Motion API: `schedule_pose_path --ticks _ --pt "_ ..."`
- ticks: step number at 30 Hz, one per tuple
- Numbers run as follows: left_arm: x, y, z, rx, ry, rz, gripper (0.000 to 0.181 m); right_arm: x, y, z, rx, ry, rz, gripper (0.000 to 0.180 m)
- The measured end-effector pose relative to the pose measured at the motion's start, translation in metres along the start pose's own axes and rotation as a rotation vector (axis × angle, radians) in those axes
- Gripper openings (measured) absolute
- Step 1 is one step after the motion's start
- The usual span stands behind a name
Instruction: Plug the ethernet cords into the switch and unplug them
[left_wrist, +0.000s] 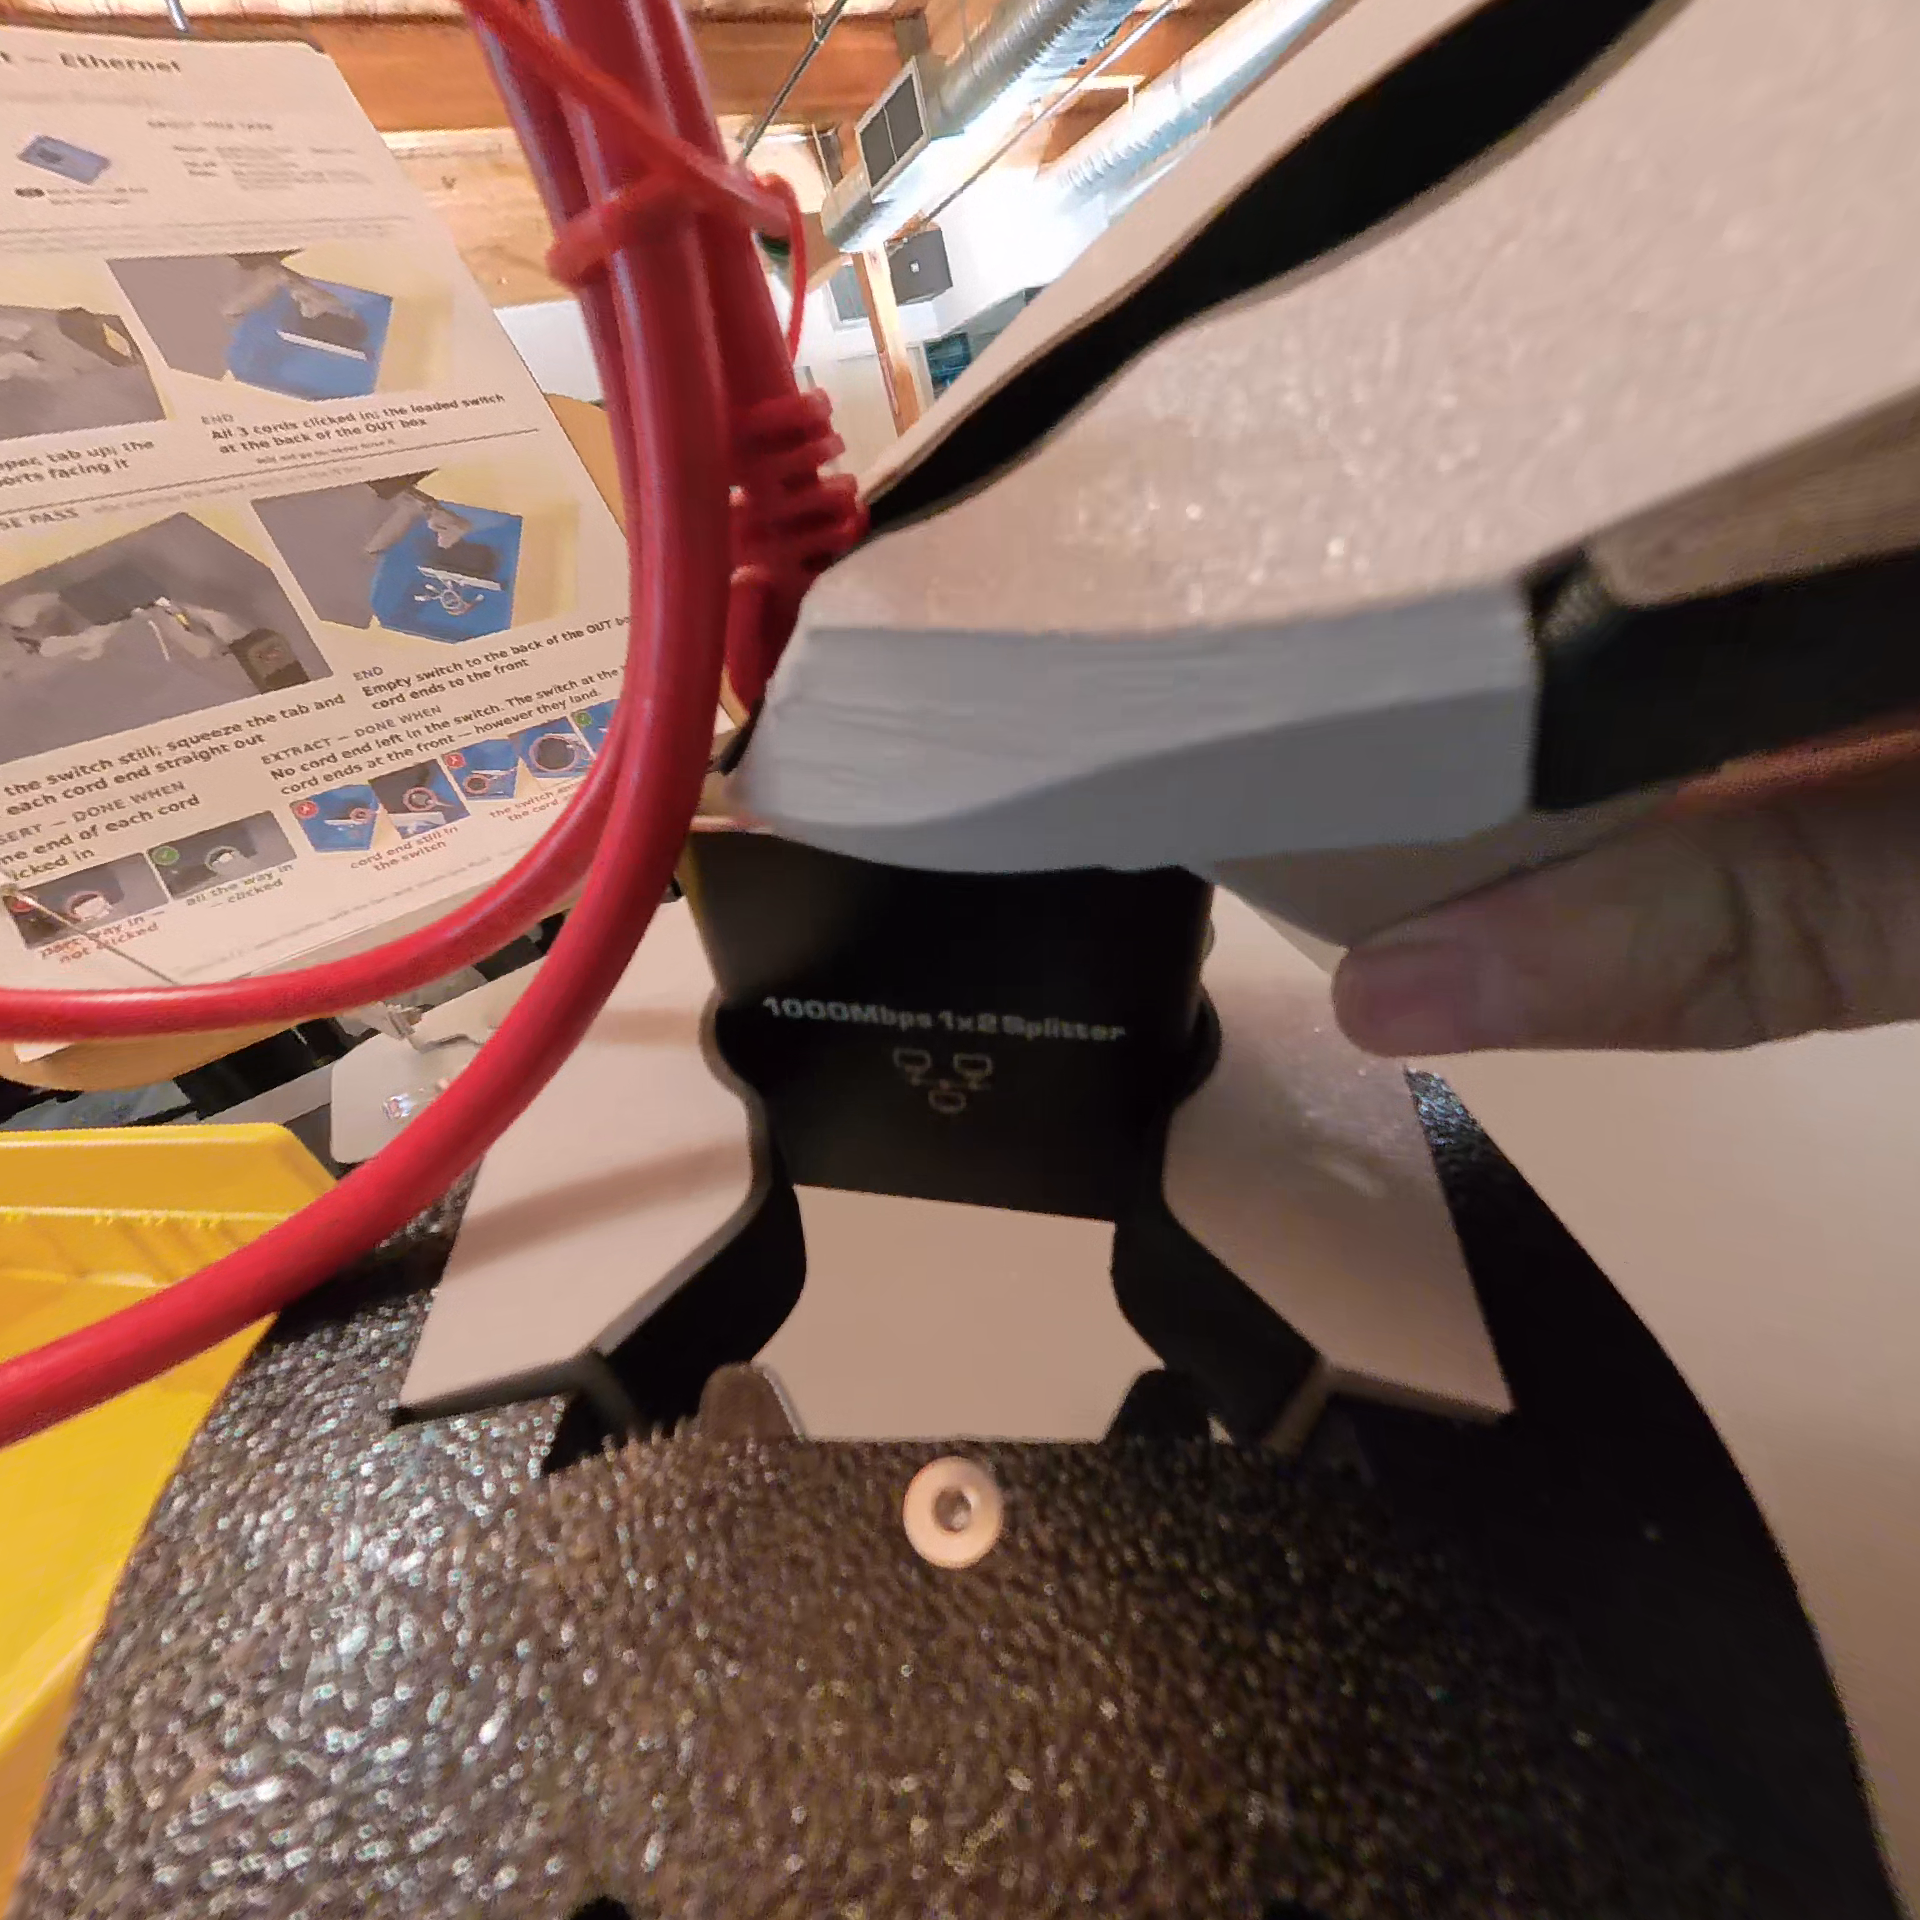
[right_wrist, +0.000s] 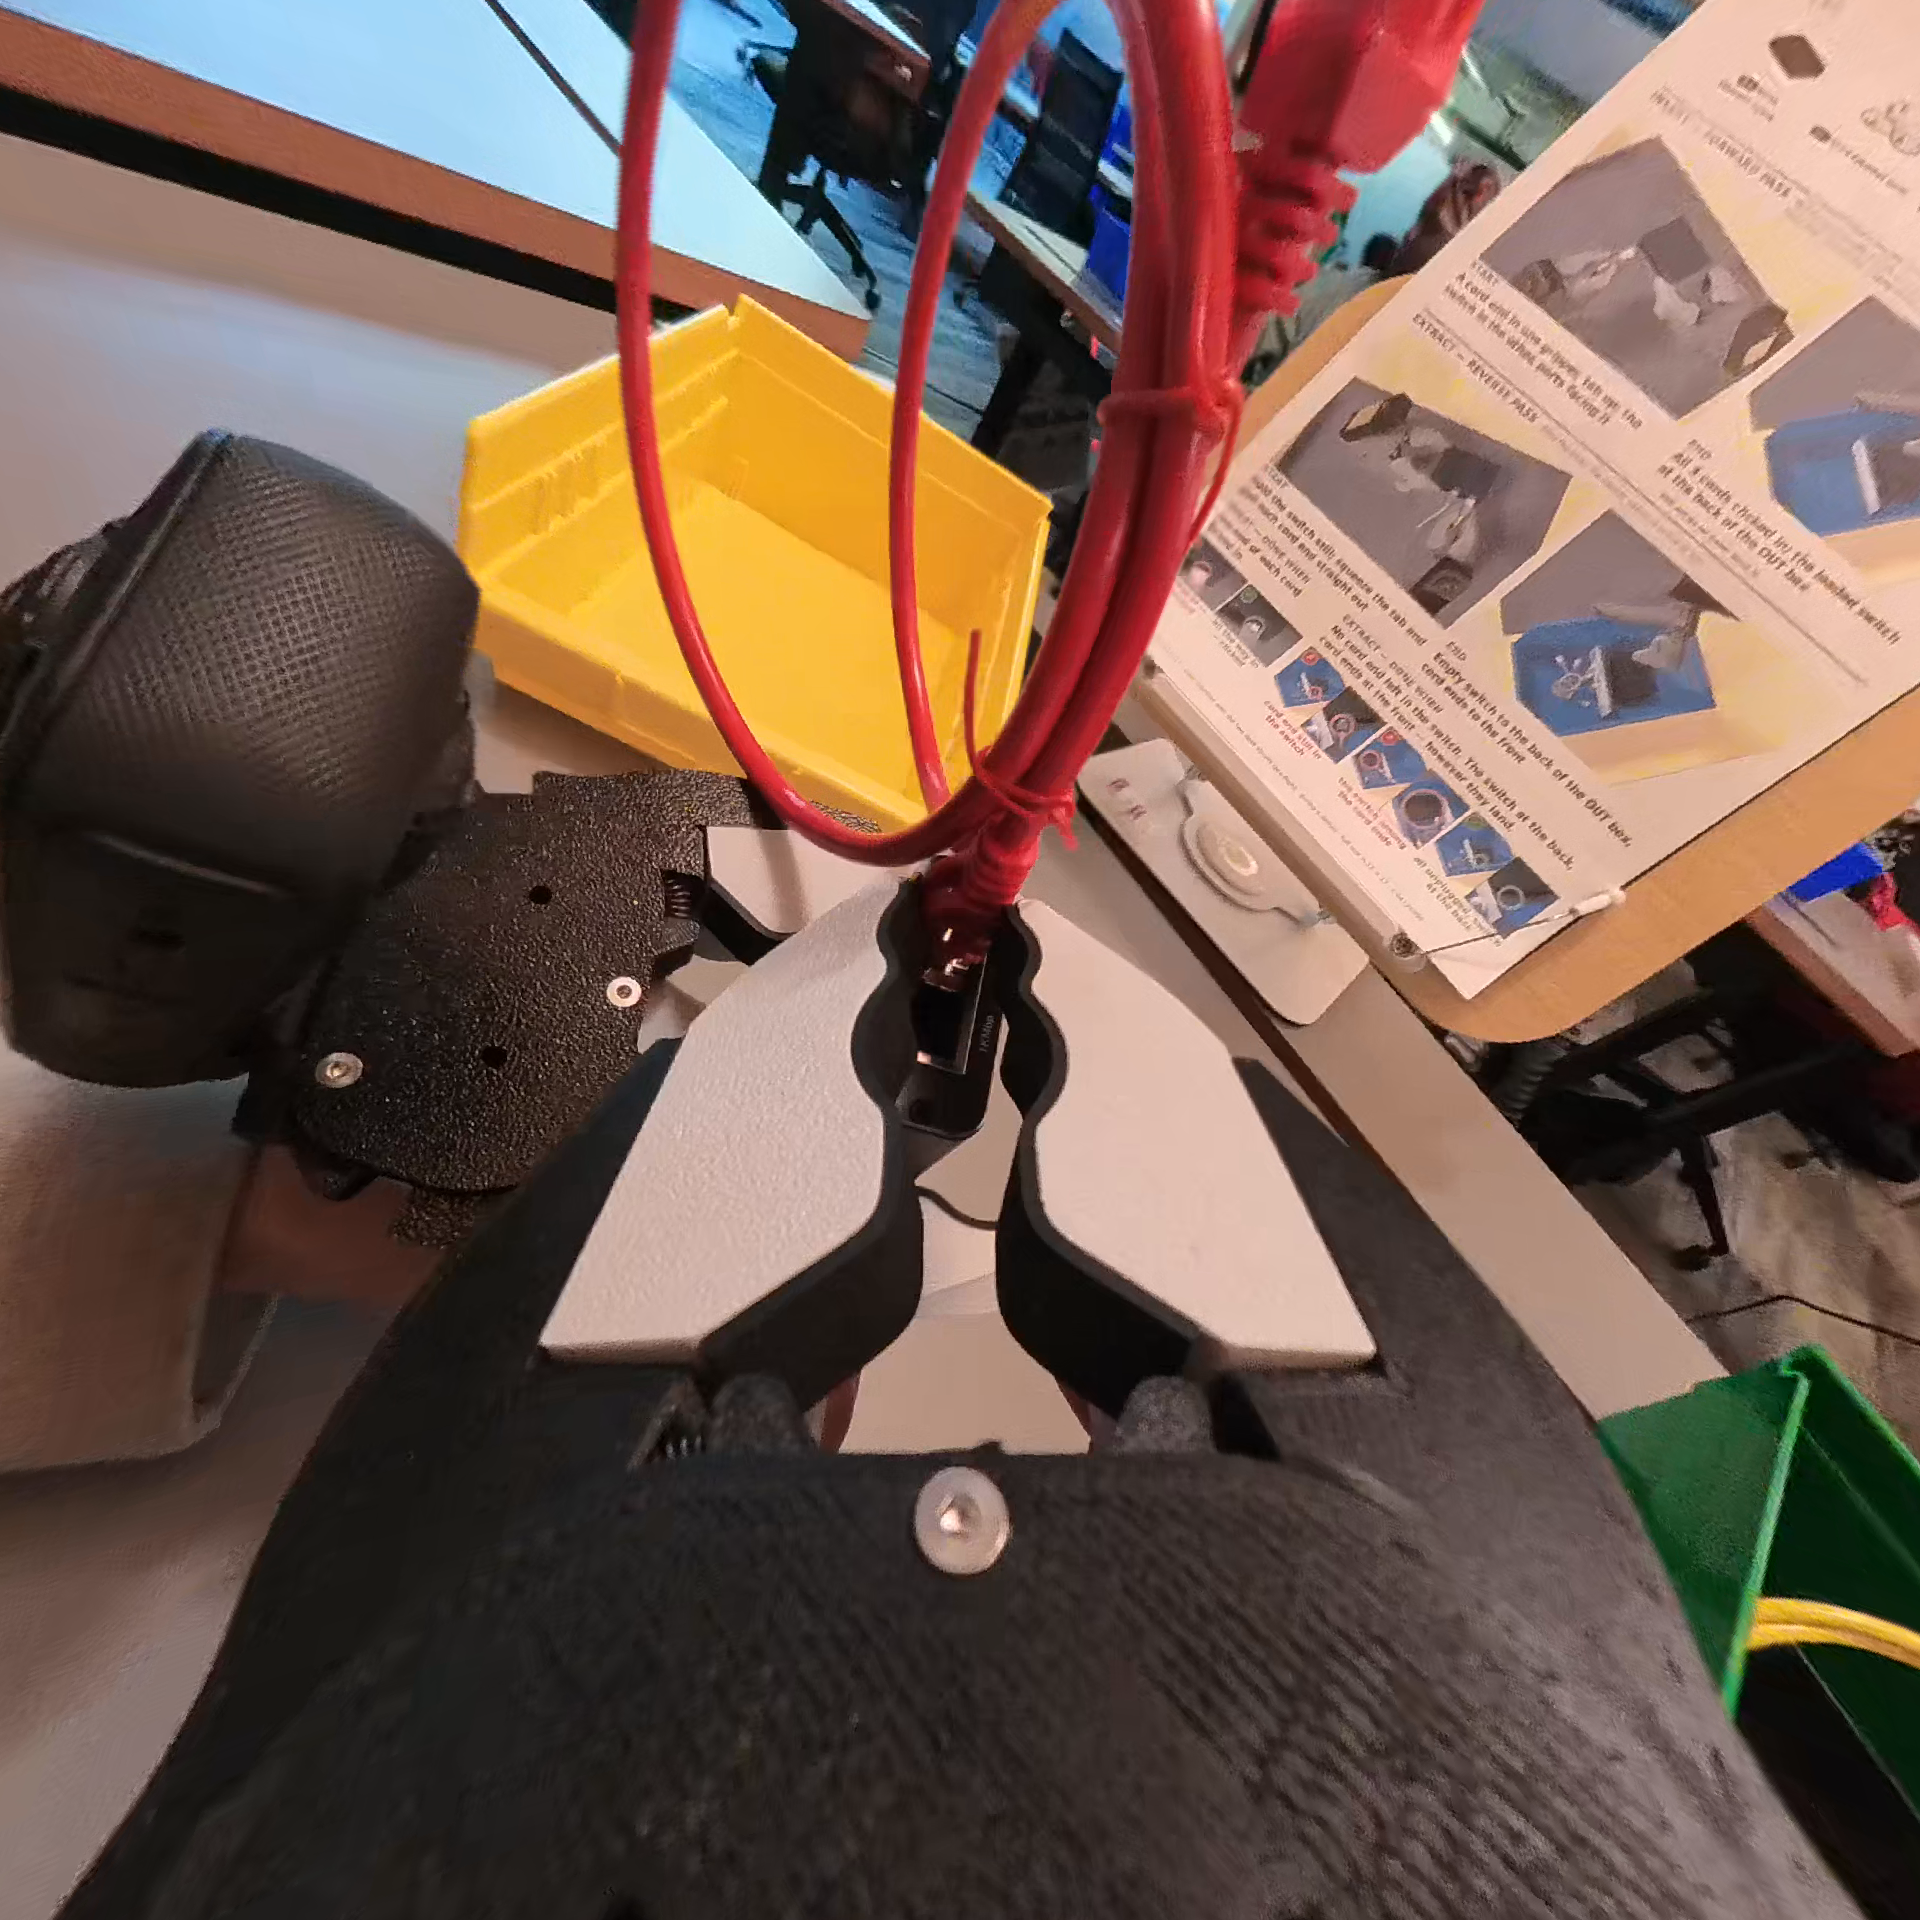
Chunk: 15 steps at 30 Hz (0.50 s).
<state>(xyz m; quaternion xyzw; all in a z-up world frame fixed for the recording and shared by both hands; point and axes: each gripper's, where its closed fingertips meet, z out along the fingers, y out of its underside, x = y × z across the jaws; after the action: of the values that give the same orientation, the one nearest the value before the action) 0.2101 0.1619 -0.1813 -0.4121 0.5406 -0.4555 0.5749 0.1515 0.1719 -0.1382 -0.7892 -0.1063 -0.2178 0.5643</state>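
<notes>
My left gripper is shut on the black switch, gripping it by its two sides. My right gripper is shut on the red plug of a red ethernet cord and holds it at a port of the switch. In the left wrist view the right gripper comes in from the upper right over the switch and hides the ports. The cord is coiled and tied, and loops up to the left. Its other plug hangs at the top. The left gripper shows at the left of the right wrist view.
A yellow bin stands behind the grippers, also low left in the left wrist view. An instruction sheet on a board stands on a white base. A green bin holds a yellow cable. A person's finger shows. The gap from one gripper's tips to the other's is roughly 7 cm.
</notes>
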Motion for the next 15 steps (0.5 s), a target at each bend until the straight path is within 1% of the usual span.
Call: schedule_pose_path --ticks 5,8,9,11,12,15 --pt "-0.001 0.003 0.001 -0.011 -0.001 -0.016 0.08 -0.001 0.002 0.003 -0.053 0.015 -0.104 0.016" --pt "-0.003 0.005 0.001 -0.012 -0.004 -0.027 0.079 -0.002 0.002 0.005 -0.049 0.001 -0.091 0.016" --pt "-0.002 0.005 0.001 -0.011 0.0 -0.034 0.079 -0.002 0.002 0.006 -0.035 -0.013 -0.062 0.015" --pt "-0.002 0.005 0.001 -0.016 0.002 -0.024 0.078 0.002 0.003 0.005 0.043 -0.085 0.142 0.015" --pt "0.0 0.007 0.002 -0.03 0.003 -0.007 0.074 0.004 0.006 0.004 0.043 -0.081 0.146 0.015" --pt "0.003 0.013 0.005 -0.052 0.02 -0.029 0.079 0.003 0.011 0.006 -0.036 -0.037 0.018 0.015"
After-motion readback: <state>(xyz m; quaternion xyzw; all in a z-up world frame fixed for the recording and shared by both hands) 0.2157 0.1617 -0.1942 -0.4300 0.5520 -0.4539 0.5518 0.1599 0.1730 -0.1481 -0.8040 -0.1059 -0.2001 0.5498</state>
